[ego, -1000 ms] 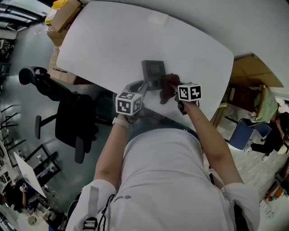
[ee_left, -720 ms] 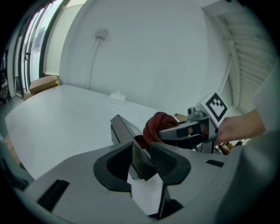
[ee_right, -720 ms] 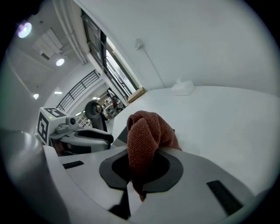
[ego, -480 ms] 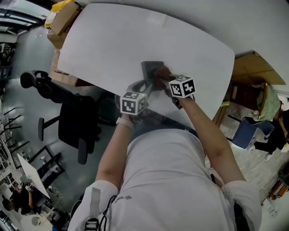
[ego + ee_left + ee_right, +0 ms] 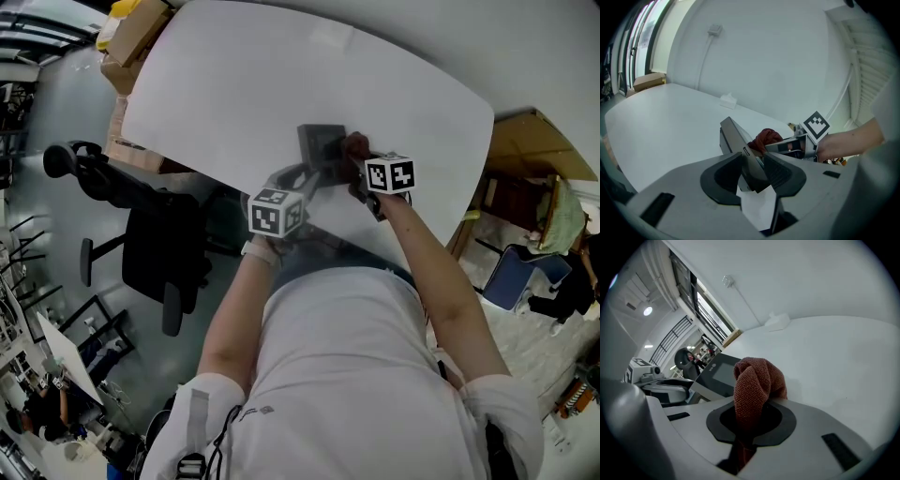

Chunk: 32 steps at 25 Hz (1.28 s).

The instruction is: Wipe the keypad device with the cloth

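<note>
Pinches a rust-red cloth (image 5: 757,380) in the right gripper (image 5: 750,416), jaws closed on its tail so that the wad bulges out ahead of them. Meets, just left of that wad and too close to tell touching from apart, the keypad device (image 5: 717,373), with its dark screen sloped up toward the cloth. Straddles the device's near edge with the left gripper (image 5: 751,164), jaws opening and the grey slab standing between them, pads seemingly not pressing on it. Finds the device close to the person's side of the white table (image 5: 234,84), long axis running roughly away from the person, with the right hand at its right flank and the left hand at its near end. Calls, on this reading, for a short sweep leftward across the face with the cloth, the right hand being the nearer to the screen. Risks nudging the device along the table if nothing steadies it while the wad drags over.
</note>
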Each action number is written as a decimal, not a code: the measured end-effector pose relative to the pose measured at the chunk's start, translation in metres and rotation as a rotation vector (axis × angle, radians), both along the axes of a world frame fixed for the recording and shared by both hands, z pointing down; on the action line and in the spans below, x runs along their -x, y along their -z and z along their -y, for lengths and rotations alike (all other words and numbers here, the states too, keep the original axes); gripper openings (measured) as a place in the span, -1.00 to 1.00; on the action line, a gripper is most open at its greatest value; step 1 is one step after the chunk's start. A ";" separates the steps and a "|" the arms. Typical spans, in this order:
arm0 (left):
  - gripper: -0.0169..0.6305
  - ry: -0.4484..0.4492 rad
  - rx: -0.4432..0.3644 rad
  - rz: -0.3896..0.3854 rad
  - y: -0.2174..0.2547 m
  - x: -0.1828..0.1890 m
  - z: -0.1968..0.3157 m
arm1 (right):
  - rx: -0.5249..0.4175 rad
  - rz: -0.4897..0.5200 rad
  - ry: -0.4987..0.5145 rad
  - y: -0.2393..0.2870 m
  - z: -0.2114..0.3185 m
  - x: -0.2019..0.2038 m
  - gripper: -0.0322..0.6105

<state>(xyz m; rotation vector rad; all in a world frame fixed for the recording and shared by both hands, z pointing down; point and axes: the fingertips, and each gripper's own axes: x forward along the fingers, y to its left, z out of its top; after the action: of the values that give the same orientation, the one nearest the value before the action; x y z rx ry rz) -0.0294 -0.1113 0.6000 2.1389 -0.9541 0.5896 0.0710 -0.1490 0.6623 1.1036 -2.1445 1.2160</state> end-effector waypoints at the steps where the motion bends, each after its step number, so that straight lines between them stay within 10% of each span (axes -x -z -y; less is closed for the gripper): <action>1: -0.50 0.000 -0.001 0.000 0.000 0.000 0.000 | 0.008 -0.014 -0.003 -0.002 0.001 -0.003 -0.77; 15: -0.50 -0.028 -0.004 0.014 0.000 -0.002 0.000 | -0.169 0.153 0.270 0.070 0.016 0.089 -0.77; 23: -0.50 -0.022 -0.011 0.005 0.000 -0.002 0.001 | -0.072 0.199 0.068 0.039 0.040 0.057 -0.78; 32: -0.50 -0.012 -0.017 0.006 -0.001 -0.001 0.000 | -0.038 -0.120 0.104 0.000 0.025 0.003 -0.78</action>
<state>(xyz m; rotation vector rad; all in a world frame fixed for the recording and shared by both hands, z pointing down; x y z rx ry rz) -0.0285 -0.1113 0.6009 2.1604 -0.9534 0.5958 0.0683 -0.1738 0.6626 1.0397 -2.1131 1.0403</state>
